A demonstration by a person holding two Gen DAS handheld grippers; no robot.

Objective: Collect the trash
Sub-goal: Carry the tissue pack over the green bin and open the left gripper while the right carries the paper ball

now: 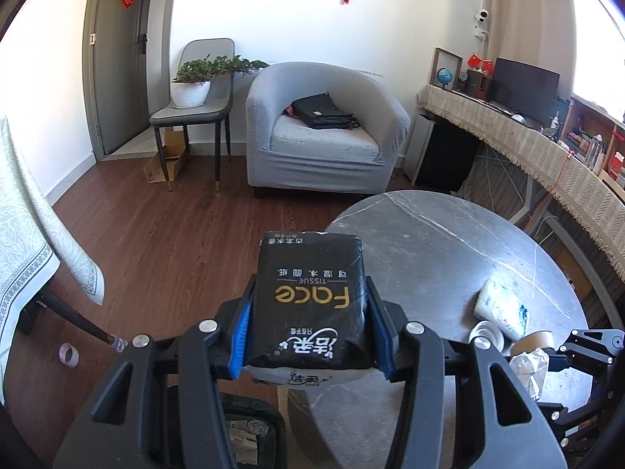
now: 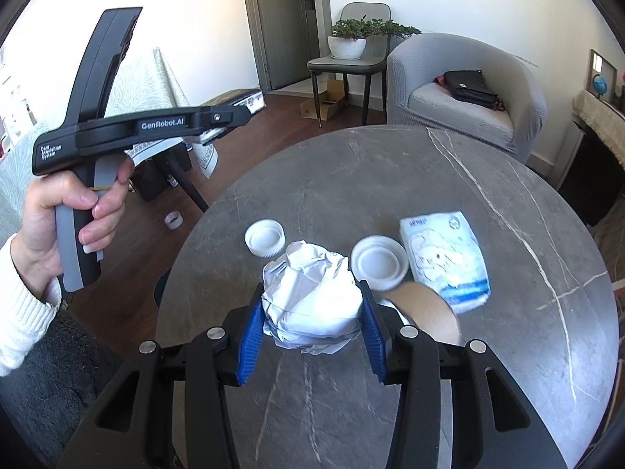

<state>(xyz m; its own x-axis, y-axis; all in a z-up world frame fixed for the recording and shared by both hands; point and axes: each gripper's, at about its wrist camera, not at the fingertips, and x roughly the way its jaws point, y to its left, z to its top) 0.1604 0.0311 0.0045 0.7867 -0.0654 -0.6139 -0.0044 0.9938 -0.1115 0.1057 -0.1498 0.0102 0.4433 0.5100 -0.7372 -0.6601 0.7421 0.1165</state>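
Observation:
My left gripper (image 1: 308, 312) is shut on a black tissue pack (image 1: 312, 293), held in the air over the edge of the round grey table (image 1: 449, 242). My right gripper (image 2: 312, 312) is shut on a ball of crumpled white paper (image 2: 312, 297), lifted just above the tabletop (image 2: 351, 179). In the left wrist view the same paper ball (image 1: 531, 367) shows at the far right. Two white lids (image 2: 265, 237) (image 2: 378, 262), a white and blue tissue pack (image 2: 445, 258) and a blurred brown tape roll (image 2: 425, 308) lie on the table.
A dark bin (image 1: 250, 426) with paper scraps stands on the floor below the left gripper. A hand (image 2: 78, 211) grips the left gripper's handle. A clear tape roll (image 1: 69, 355) lies on the wood floor. A grey armchair (image 1: 324, 129) and a chair with a plant (image 1: 191, 109) stand beyond.

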